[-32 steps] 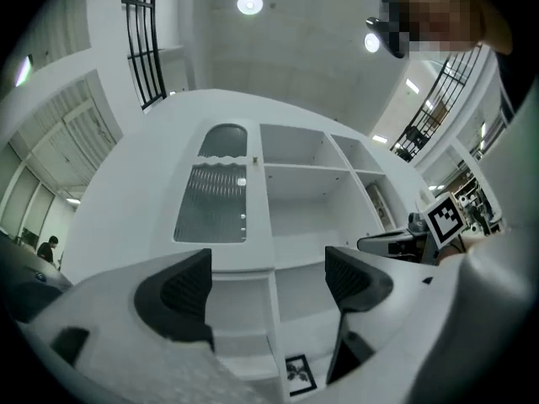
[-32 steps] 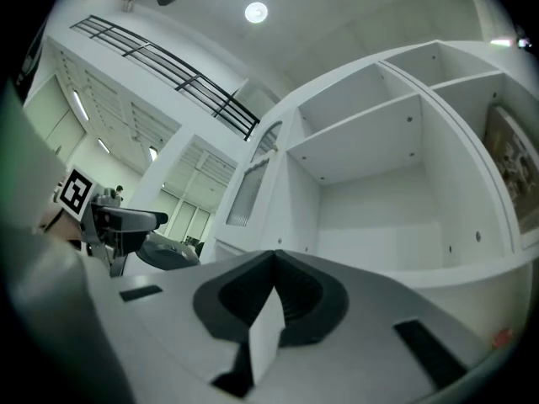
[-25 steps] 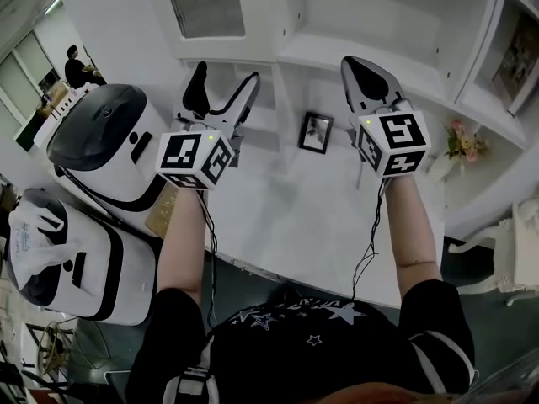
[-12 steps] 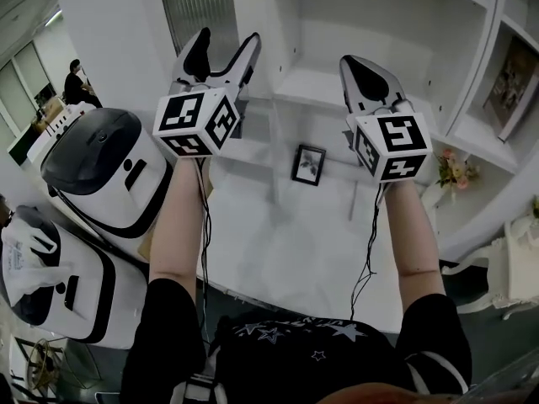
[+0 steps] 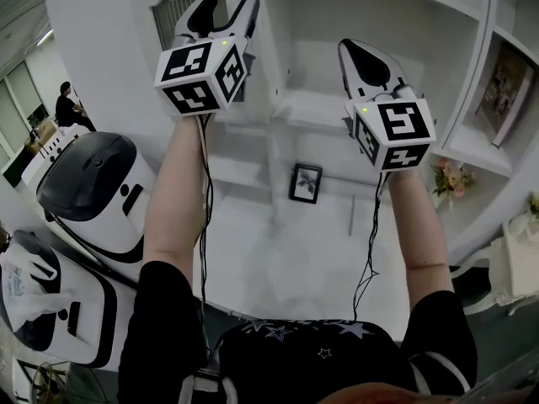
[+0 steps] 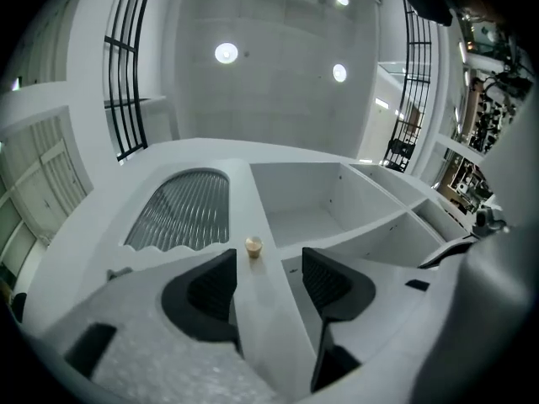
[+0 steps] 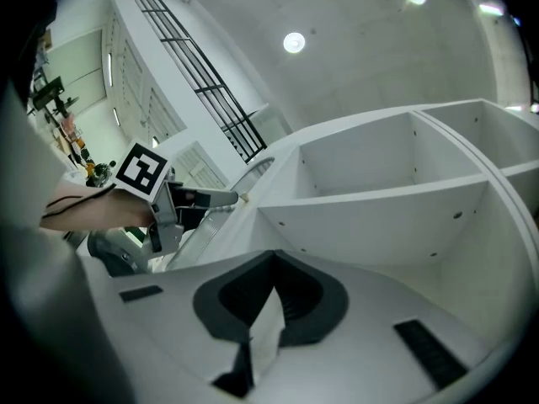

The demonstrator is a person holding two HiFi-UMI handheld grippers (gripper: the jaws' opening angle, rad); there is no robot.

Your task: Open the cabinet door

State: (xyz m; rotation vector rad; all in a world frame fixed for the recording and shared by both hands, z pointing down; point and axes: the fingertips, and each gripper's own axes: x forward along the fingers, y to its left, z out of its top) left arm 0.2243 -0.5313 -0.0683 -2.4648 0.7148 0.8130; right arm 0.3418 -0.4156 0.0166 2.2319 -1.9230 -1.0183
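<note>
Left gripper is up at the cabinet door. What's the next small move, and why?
Probably ease the left gripper forward onto the small round brass-coloured knob of the white ribbed-panel cabinet door. Its jaws have just been closing but stand apart with nothing between them, and the knob sits just ahead of their tips.

Framed picture (image 5: 306,183) on white desk (image 5: 278,259) (pink flowers (image 5: 450,178) right), white-black machines (image 5: 93,179) left
</note>
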